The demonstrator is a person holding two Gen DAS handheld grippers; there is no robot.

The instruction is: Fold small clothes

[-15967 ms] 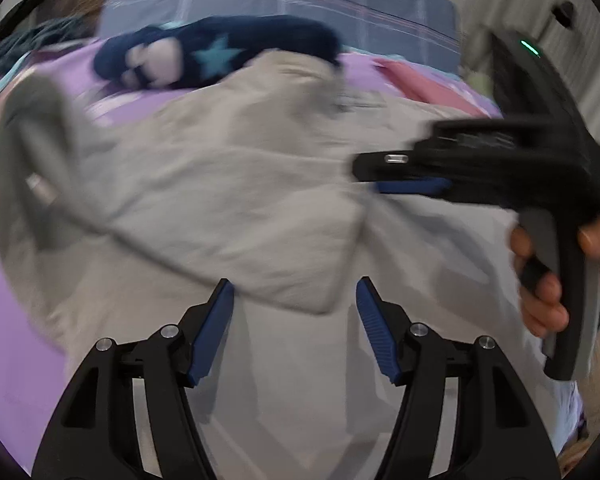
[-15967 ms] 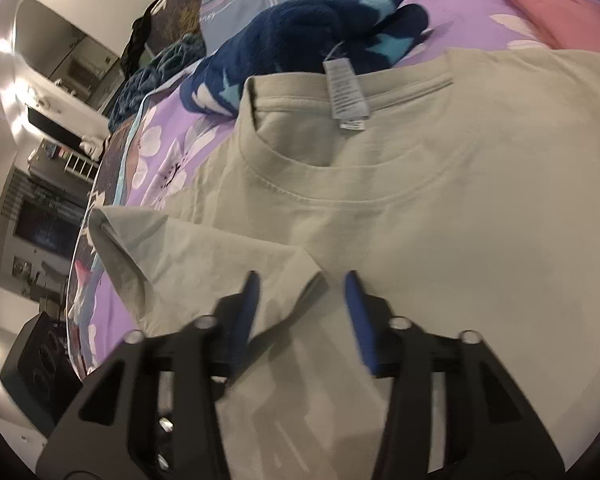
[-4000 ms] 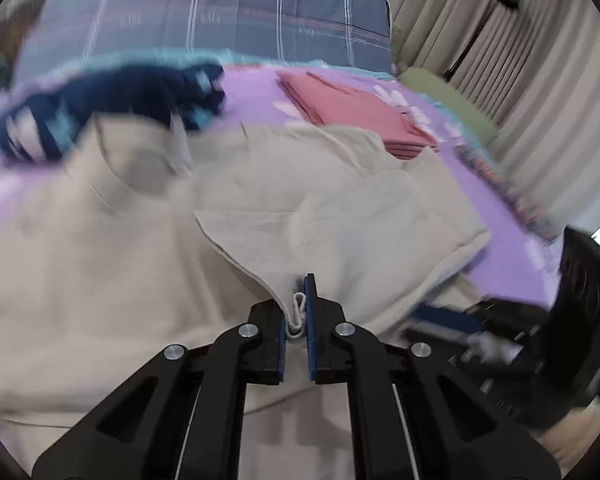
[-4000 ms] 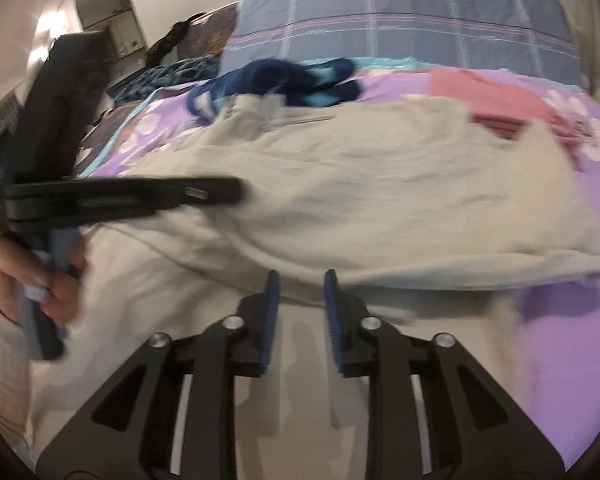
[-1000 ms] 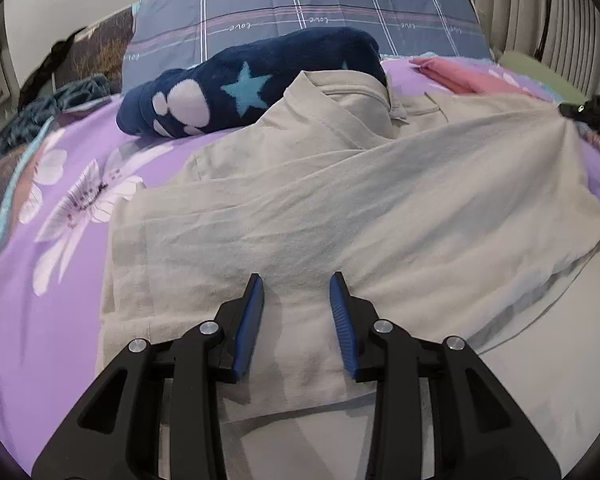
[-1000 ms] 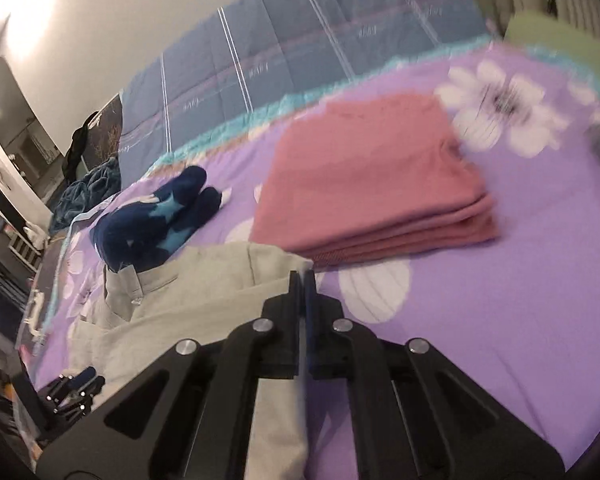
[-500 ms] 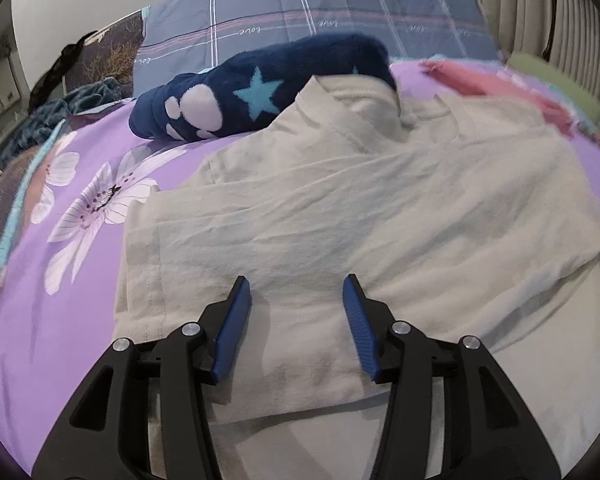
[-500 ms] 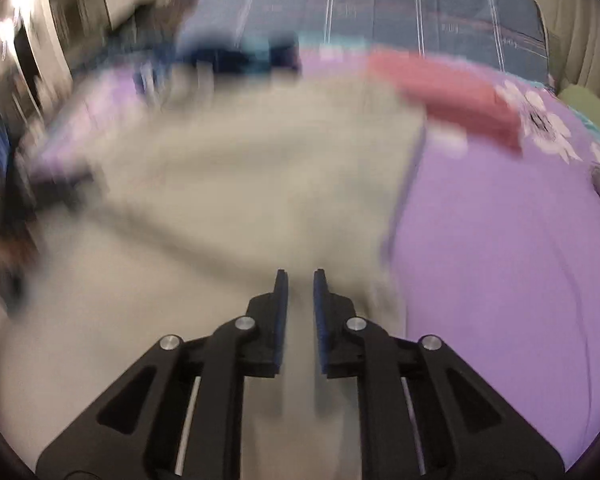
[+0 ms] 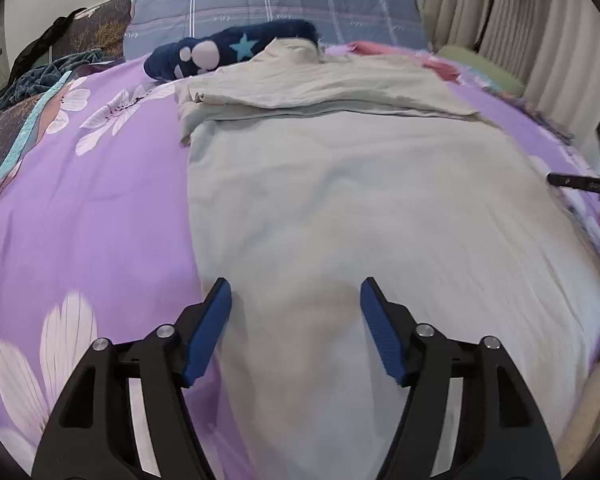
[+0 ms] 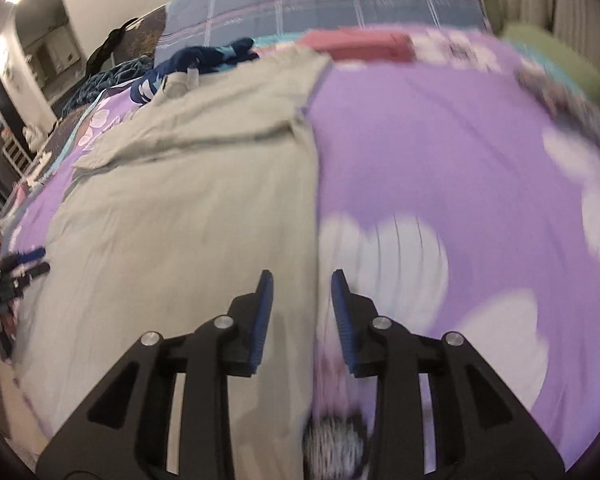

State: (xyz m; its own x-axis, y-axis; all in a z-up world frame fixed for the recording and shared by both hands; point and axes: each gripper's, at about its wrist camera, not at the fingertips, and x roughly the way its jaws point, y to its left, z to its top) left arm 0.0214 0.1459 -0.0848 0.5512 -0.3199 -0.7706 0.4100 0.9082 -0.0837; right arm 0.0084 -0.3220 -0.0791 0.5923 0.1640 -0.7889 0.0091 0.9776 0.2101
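The beige T-shirt (image 9: 340, 200) lies flat on the purple floral bedspread (image 9: 80, 200), sleeves folded in. The left gripper (image 9: 296, 304) hovers over its near-left hem, jaws just spreading, nothing between them. The right gripper (image 10: 302, 296), jaws just parting, apparently straddles the shirt's right edge without pinching it.

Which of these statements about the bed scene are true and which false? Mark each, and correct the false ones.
1. The beige shirt lies on a purple floral bedspread. True.
2. The left gripper is clamped on the shirt. False: its jaws stand apart over the cloth, gripping nothing.
3. A folded pink garment lies beyond the shirt. True.
4. The right gripper holds the pink garment. False: it is open above the shirt's side edge.
5. The navy star-patterned fleece lies on the floor. False: it lies on the bed, by the shirt's collar.
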